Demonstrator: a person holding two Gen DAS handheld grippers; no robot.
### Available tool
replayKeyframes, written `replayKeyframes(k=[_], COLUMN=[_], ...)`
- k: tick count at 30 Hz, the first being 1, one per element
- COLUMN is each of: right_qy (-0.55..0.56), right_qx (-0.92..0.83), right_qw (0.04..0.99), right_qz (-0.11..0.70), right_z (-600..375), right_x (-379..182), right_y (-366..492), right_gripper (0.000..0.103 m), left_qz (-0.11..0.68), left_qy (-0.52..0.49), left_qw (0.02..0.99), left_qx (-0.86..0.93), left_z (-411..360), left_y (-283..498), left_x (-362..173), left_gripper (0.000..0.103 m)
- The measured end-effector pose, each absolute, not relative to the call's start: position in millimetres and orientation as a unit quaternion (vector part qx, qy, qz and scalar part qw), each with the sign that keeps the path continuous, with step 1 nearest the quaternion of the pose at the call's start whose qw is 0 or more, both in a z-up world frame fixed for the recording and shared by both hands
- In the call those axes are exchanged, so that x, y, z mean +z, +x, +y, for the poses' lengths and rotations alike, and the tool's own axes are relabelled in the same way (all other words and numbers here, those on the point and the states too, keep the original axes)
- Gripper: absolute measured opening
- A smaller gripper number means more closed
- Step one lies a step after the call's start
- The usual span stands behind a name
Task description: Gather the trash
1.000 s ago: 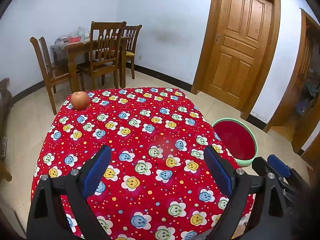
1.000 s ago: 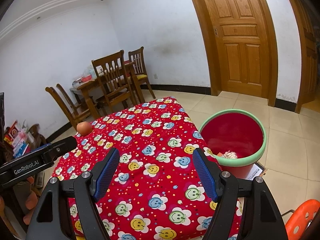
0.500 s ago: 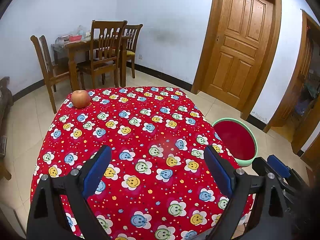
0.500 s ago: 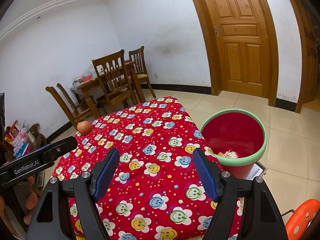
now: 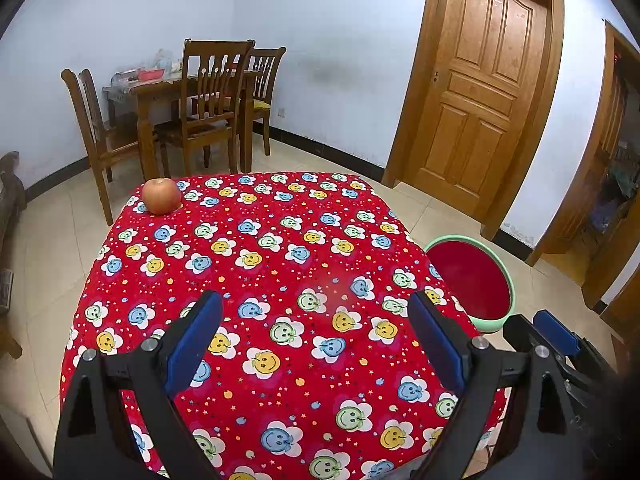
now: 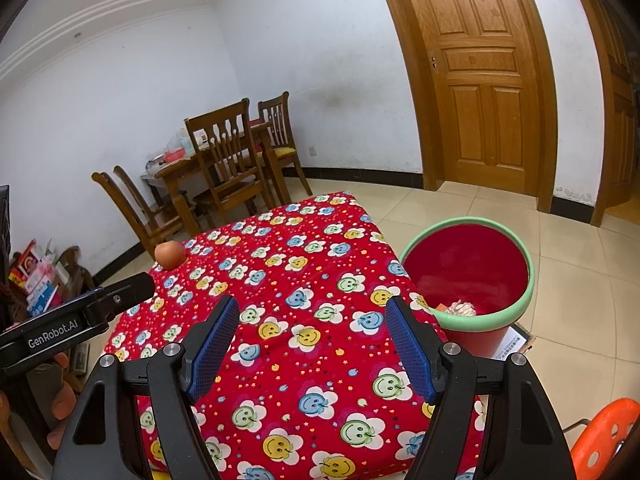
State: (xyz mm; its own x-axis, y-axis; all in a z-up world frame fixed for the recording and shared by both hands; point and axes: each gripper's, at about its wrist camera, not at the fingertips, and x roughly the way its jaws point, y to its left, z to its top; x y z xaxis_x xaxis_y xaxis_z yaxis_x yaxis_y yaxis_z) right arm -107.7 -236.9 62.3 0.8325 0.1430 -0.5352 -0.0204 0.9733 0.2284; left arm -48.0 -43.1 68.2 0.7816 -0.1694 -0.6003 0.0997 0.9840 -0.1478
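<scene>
A red bin with a green rim (image 6: 468,272) stands on the floor at the table's right side; it also shows in the left wrist view (image 5: 470,280). Crumpled white trash (image 6: 462,307) lies in its bottom. An apple (image 5: 161,196) sits at the table's far left corner, also in the right wrist view (image 6: 170,254). My left gripper (image 5: 316,336) is open and empty above the near part of the red smiley tablecloth (image 5: 280,264). My right gripper (image 6: 312,344) is open and empty above the tablecloth (image 6: 296,276), left of the bin.
A wooden dining table with chairs (image 5: 208,96) stands by the far wall. A wooden door (image 5: 476,92) is at the back right. An orange stool (image 6: 600,436) is at the lower right. Boxes and clutter (image 6: 36,280) lie at the left wall.
Both grippers have stayed open and nearly still; the left view has drifted slightly, nothing on the table moved.
</scene>
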Motion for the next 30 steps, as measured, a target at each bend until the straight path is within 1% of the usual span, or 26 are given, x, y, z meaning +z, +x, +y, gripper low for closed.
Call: replayKeyframes(k=[30], right_qy=[0.108], right_qx=[0.043], right_qw=[0.95], right_qz=[0.288], right_z=[-233.3], right_x=[62.1], right_y=[-108.3], right_gripper=[0.076], left_qz=[0.324], left_qy=[-0.058], left_qw=[0.942], left_qx=[-0.068], left_z=[-42.1], left_y=[-52.4], left_x=[63.5], left_gripper=[0.092])
